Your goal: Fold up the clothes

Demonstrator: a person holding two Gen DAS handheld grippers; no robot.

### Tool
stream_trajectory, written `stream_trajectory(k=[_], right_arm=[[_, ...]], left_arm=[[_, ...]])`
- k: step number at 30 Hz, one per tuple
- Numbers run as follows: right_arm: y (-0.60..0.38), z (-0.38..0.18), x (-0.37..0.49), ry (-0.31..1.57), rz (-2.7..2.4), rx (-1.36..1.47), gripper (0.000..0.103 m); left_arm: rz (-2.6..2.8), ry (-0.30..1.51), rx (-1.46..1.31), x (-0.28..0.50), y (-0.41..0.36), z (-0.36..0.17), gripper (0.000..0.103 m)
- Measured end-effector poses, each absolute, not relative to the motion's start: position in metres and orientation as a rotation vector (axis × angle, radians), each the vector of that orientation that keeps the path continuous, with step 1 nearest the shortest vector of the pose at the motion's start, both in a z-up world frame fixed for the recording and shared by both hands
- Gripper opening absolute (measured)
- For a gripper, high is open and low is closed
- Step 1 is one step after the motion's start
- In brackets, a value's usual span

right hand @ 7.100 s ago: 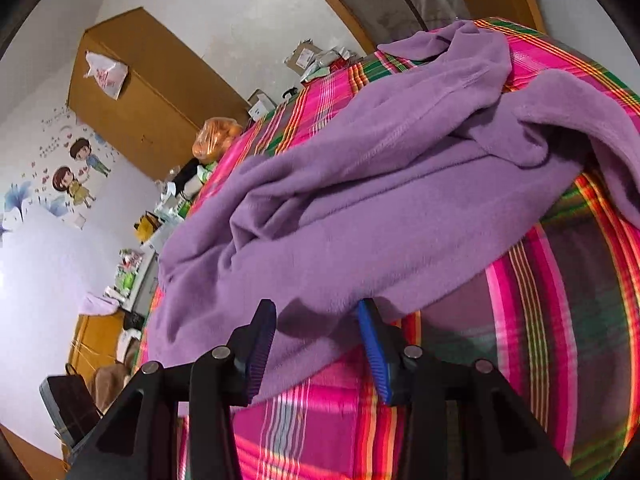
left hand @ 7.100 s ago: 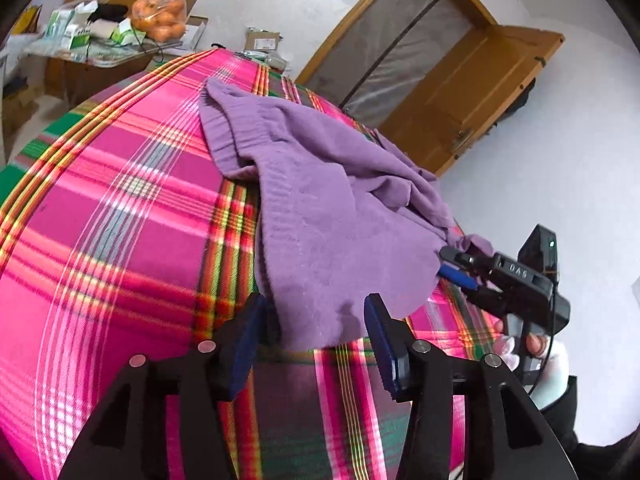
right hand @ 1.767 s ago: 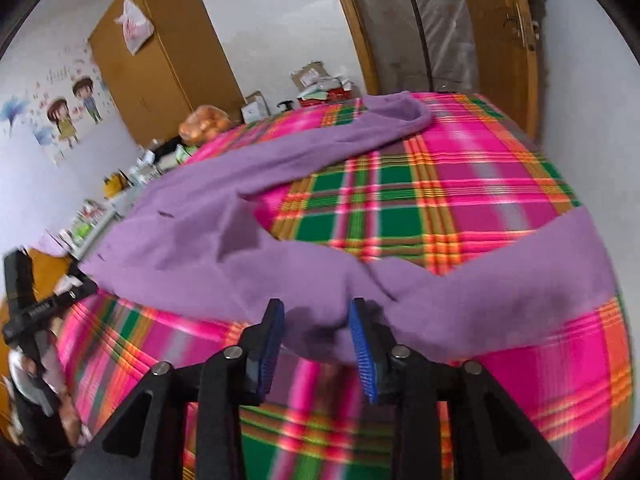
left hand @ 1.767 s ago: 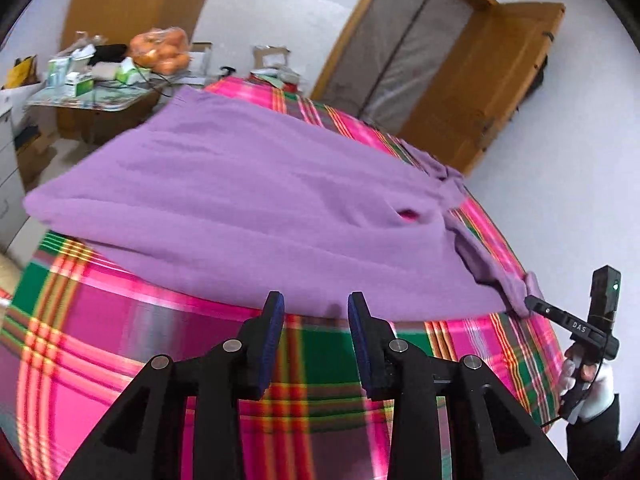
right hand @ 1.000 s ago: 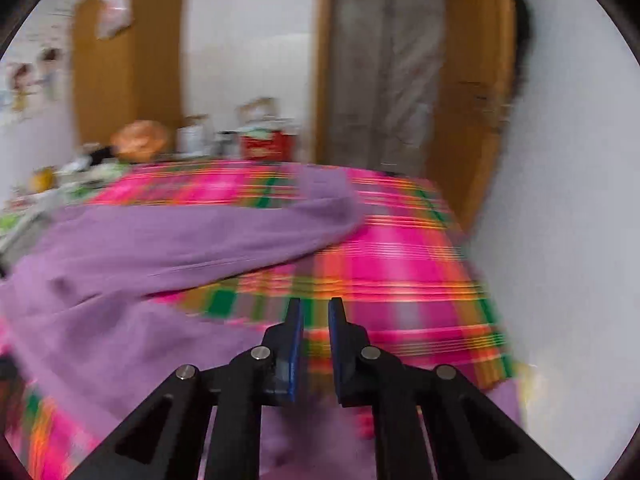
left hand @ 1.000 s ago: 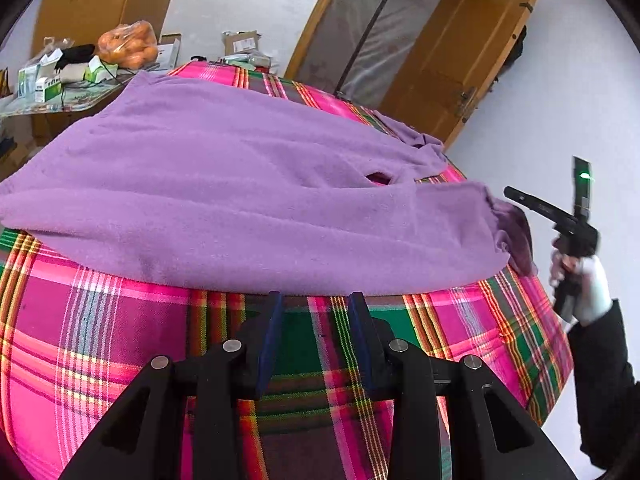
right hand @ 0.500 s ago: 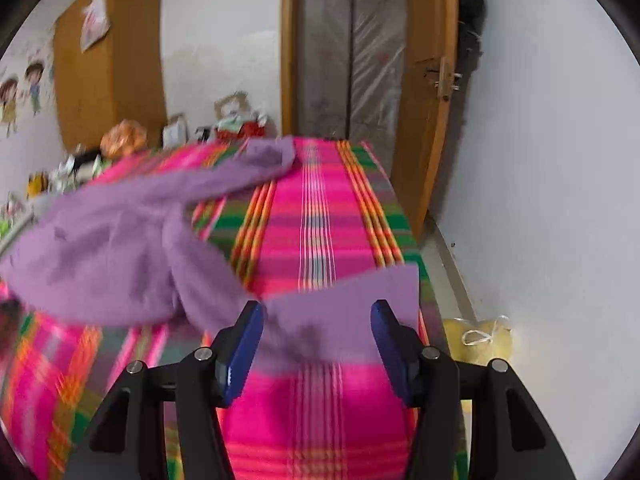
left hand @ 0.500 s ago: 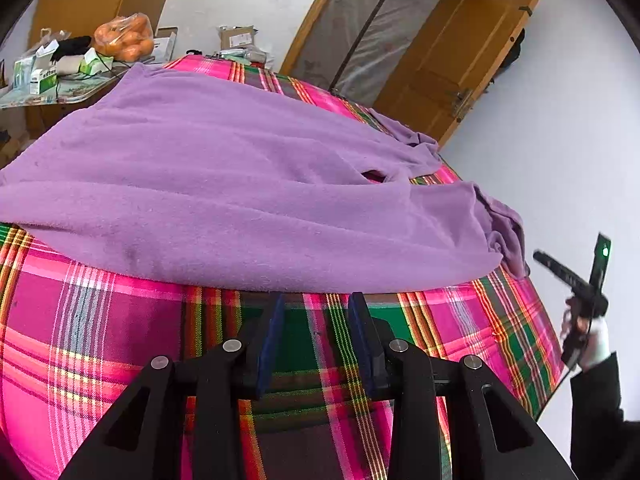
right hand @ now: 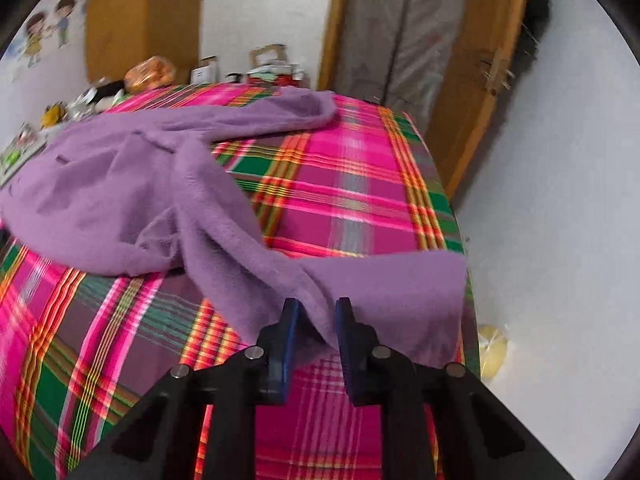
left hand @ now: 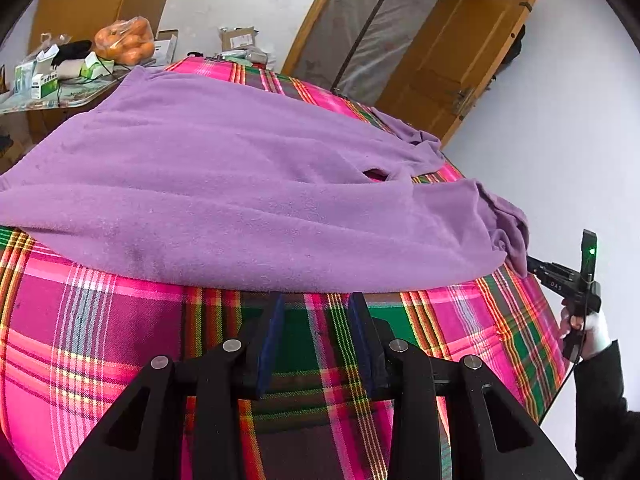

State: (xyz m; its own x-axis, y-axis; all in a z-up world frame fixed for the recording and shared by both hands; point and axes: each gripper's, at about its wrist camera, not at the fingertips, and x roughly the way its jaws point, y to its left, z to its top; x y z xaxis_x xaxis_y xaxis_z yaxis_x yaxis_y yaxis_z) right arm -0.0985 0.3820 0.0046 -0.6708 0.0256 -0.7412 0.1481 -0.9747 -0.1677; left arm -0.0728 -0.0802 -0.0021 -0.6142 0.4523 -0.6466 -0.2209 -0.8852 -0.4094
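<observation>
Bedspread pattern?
Pink plaid bedspread with green, yellow and white stripes; clearest in left wrist view.

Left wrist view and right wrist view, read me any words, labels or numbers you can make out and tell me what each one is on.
"DAS", unsure: right gripper.
Green and white boxes: print too small to read.
Cardboard box: label too small.
Wall stickers: cartoon figures, no legible words.
</observation>
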Motion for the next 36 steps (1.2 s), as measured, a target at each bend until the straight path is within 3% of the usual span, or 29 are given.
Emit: stream_trajectory(k=[2, 3, 4, 10, 15, 18, 21, 26, 30, 32, 35, 36], right_arm=[[0.379, 0.007, -0.101, 0.389, -2.786, 1.243, 0.019], [0.380, 0.009, -0.105, 0.390, -2.792, 1.247, 0.010], [0.382, 0.013, -0.110, 0.372, -2.811, 1.237, 0.007], [0.406, 0.057, -0.147, 0.218, -2.998, 1.095, 0.008], [0.430, 0.088, -0.172, 0.051, -3.140, 1.002, 0.033], [0.442, 0.083, -0.157, -0.081, -3.160, 1.000, 0.040], [0.464, 0.062, -0.138, -0.242, -3.173, 1.066, 0.042], [0.519, 0.014, -0.129, -0.718, -3.067, 1.246, 0.046], [0.540, -0.010, -0.139, -0.914, -2.955, 1.251, 0.048], [0.539, -0.015, -0.147, -0.926, -2.934, 1.237, 0.050], [0.532, -0.013, -0.162, -0.856, -2.961, 1.254, 0.047], [0.532, -0.010, -0.159, -0.856, -2.978, 1.231, 0.028]], left_arm=[[2.486, -0.415, -1.112, -0.073, -0.081, -0.002, 0.034], [2.485, -0.416, -1.112, -0.073, -0.082, -0.003, 0.034], [2.484, -0.415, -1.112, -0.073, -0.082, -0.003, 0.034], [2.479, -0.421, -1.111, -0.073, -0.083, -0.003, 0.034], [2.477, -0.425, -1.108, -0.072, -0.083, -0.003, 0.035], [2.472, -0.428, -1.107, -0.072, -0.083, -0.003, 0.035], [2.468, -0.424, -1.105, -0.072, -0.082, -0.003, 0.035], [2.475, -0.423, -1.106, -0.072, -0.082, -0.002, 0.035], [2.477, -0.423, -1.109, -0.072, -0.082, -0.002, 0.035], [2.479, -0.421, -1.109, -0.073, -0.081, -0.002, 0.035], [2.483, -0.414, -1.110, -0.073, -0.080, -0.002, 0.035], [2.483, -0.415, -1.110, -0.073, -0.080, -0.002, 0.035]])
